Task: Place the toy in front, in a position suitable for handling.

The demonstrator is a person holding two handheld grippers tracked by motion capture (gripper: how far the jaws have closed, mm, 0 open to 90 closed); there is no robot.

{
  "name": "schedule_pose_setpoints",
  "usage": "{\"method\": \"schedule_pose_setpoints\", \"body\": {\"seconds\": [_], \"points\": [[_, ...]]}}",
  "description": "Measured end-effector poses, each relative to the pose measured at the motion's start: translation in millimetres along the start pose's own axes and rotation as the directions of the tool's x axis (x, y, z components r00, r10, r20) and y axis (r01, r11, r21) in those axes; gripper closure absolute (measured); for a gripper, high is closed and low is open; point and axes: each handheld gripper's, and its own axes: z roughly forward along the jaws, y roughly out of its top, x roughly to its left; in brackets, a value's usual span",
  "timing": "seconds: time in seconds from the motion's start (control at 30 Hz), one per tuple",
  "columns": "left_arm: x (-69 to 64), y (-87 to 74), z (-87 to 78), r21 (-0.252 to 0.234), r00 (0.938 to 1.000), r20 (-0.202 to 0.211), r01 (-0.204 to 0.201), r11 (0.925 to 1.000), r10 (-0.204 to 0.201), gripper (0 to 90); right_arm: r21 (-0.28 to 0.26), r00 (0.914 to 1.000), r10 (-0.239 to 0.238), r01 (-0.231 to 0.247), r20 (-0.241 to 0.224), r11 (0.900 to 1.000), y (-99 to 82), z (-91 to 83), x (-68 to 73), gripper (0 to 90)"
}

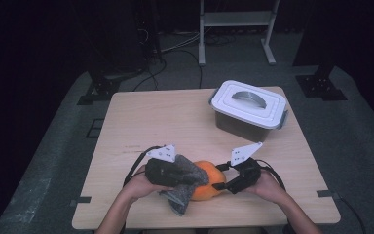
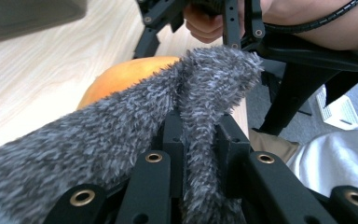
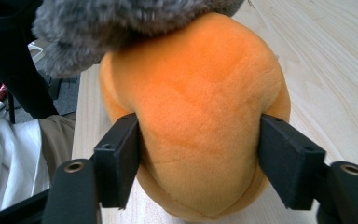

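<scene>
Clamping a fold of the grey fuzzy cloth point(image 2: 135, 126) in your left gripper point(image 1: 168, 171), you drape it over the orange plush toy point(image 1: 208, 183) near the tabletop's point(image 1: 146, 117) front edge. Your right gripper point(image 1: 231, 184) has its jaws on either side of the toy, touching its flanks. Toward the far right corner stands a lidded white container point(image 1: 249, 109).
</scene>
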Motion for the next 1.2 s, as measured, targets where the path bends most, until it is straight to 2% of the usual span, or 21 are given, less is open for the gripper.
{"method": "schedule_pose_setpoints", "body": {"seconds": [0.3, 0.47, 0.6, 0.7, 0.83, 0.93, 1.07, 1.13, 1.17, 1.2], "points": [[8.0, -24.1, -20.0, -0.004, 0.9965, -0.056, 0.062, 0.9981, -0.062, 76.5, -0.002, 0.9999, -0.008, 0.008, 0.01, 1.0, 0.3, -0.5, 1.5, 33.2], [8.7, -22.3, -23.2, -0.013, 0.9956, -0.072, 0.06, 0.9981, -0.061, 76.7, 0.0, 0.9993, -0.026, 0.026, 0.025, 0.9997, 4.6, 1.1, 6.8, 33.4], [6.9, -6.8, -21.2, -0.051, 0.9977, -0.056, 0.035, 0.9981, -0.038, 76.7, 0.011, 0.9986, -0.042, 0.041, 0.033, 0.9991, 5.8, 4.7, 10.4, 34.1], [5.6, 1.9, -14.8, -0.038, 0.9986, -0.051, 0.012, 0.9992, -0.014, 76.7, 0.026, 0.9965, -0.075, 0.074, 0.037, 0.9969, 6.2, 6.2, 12.3, 34.0], [5.8, -3.3, -6.8, -0.021, 0.9986, -0.046, 0.025, 0.9995, -0.026, 76.8, 0.033, 0.9984, -0.047, 0.046, 0.03, 0.9984, 2.1, 3.4, 8.1, 30.4], [4.7, -10.7, -5.7, -0.044, 0.9984, -0.032, 0.045, 0.998, -0.046, 76.9, 0.036, 0.9997, -0.02, 0.02, 0.017, 0.9992, 0.9, 0.8, 8.5, 25.7], [0.7, -13.2, -4.3, -0.042, 0.9988, -0.025, 0.041, 0.9983, -0.042, 76.9, 0.019, 1.0, -0.001, 0.001, 0.001, 0.9998, 2.2, 0.3, 10.8, 23.8], [-2.0, -12.4, -0.2, -0.027, 0.9994, -0.006, 0.034, 0.9991, -0.034, 76.9, 0.017, 1.0, 0.006, -0.006, -0.006, 0.9998, 3.5, 4.4, 10.7, 22.6], [-4.2, -12.4, 3.0, -0.015, 0.9997, 0.006, 0.025, 0.9996, -0.025, 76.9, 0.023, 1.0, 0.004, -0.004, -0.005, 0.9997, 3.8, 5.8, 11.1, 23.2], [-5.3, -12.6, 4.2, -0.009, 0.9996, 0.013, 0.024, 0.9997, -0.024, 76.8, 0.037, 0.9998, -0.018, 0.017, 0.005, 0.9992, 3.7, 7.2, 11.8, 25.7]]}}
